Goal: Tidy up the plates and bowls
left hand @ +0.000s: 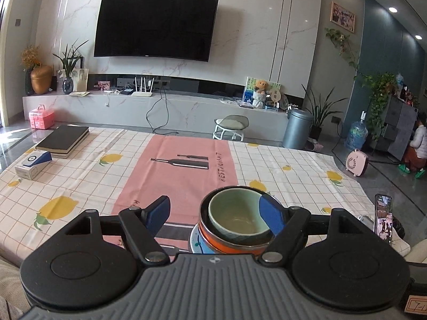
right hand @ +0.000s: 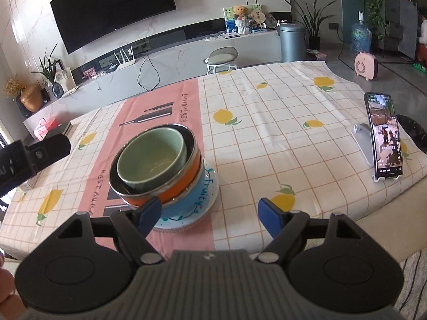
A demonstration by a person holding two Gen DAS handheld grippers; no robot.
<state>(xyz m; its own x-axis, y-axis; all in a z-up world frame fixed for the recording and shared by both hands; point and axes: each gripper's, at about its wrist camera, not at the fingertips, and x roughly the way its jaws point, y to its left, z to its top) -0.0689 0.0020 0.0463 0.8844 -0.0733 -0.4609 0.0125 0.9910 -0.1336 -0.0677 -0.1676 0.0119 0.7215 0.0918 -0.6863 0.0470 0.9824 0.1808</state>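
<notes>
A stack stands on the pink strip of the tablecloth: a pale green bowl (left hand: 237, 216) (right hand: 152, 154) nests in an orange steel-rimmed bowl (left hand: 226, 242) (right hand: 170, 189), on a blue bowl (right hand: 184, 200), on a white plate (right hand: 197, 213) lettered "Fruity". My left gripper (left hand: 214, 214) is open, just short of the stack; its right finger stands in front of the bowls' right rim. My right gripper (right hand: 209, 212) is open and empty, its left finger at the plate's near edge. The left gripper shows at the left edge of the right wrist view.
A phone (right hand: 384, 136) leans on a stand at the table's right edge. A black book (left hand: 64, 140) and a small box (left hand: 33, 164) lie at the far left. A stool (left hand: 232, 126) and a grey bin (left hand: 297, 128) stand beyond the table.
</notes>
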